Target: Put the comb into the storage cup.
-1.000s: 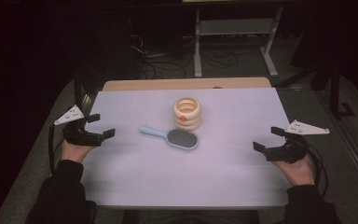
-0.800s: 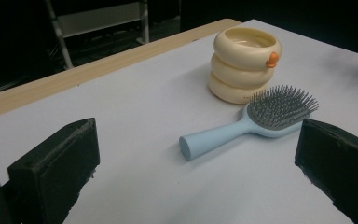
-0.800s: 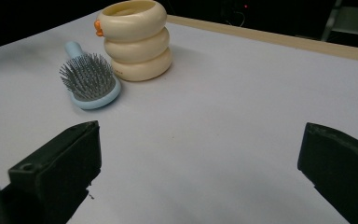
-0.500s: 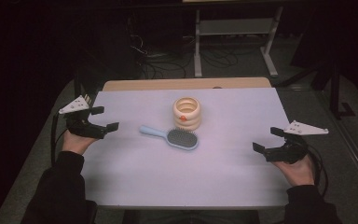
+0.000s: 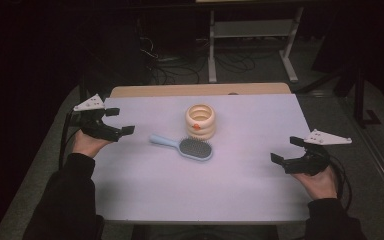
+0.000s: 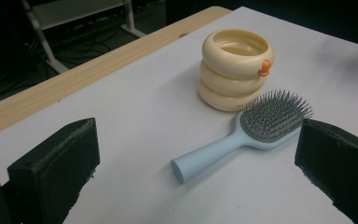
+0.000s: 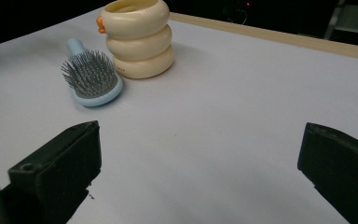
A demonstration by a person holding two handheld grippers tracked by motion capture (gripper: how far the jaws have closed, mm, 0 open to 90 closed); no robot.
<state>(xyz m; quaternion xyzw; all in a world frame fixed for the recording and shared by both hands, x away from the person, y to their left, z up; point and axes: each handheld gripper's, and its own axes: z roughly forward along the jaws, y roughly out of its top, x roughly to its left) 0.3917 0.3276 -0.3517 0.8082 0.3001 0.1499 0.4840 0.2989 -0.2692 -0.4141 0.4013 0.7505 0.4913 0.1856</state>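
From the high view, a light blue hairbrush (image 5: 186,146) lies bristles up near the middle of the pale table (image 5: 240,190), its head just in front of a cream ringed holder (image 5: 200,121) with a small orange tab on its side. The left gripper (image 5: 119,121) is held above the table's left edge with its jaws spread wide and empty, pointing toward the brush handle but well apart from it. The right gripper (image 5: 286,150) sits near the right edge, jaws likewise wide and holding nothing. In the left gripper view, the hairbrush (image 6: 247,133) lies between the two black jaws farther off, handle end nearest, its head close against the cream ringed holder (image 6: 235,70). In the right gripper view, the hairbrush (image 7: 90,77) and cream ringed holder (image 7: 137,37) stand at upper left, far beyond the wide-open jaws.
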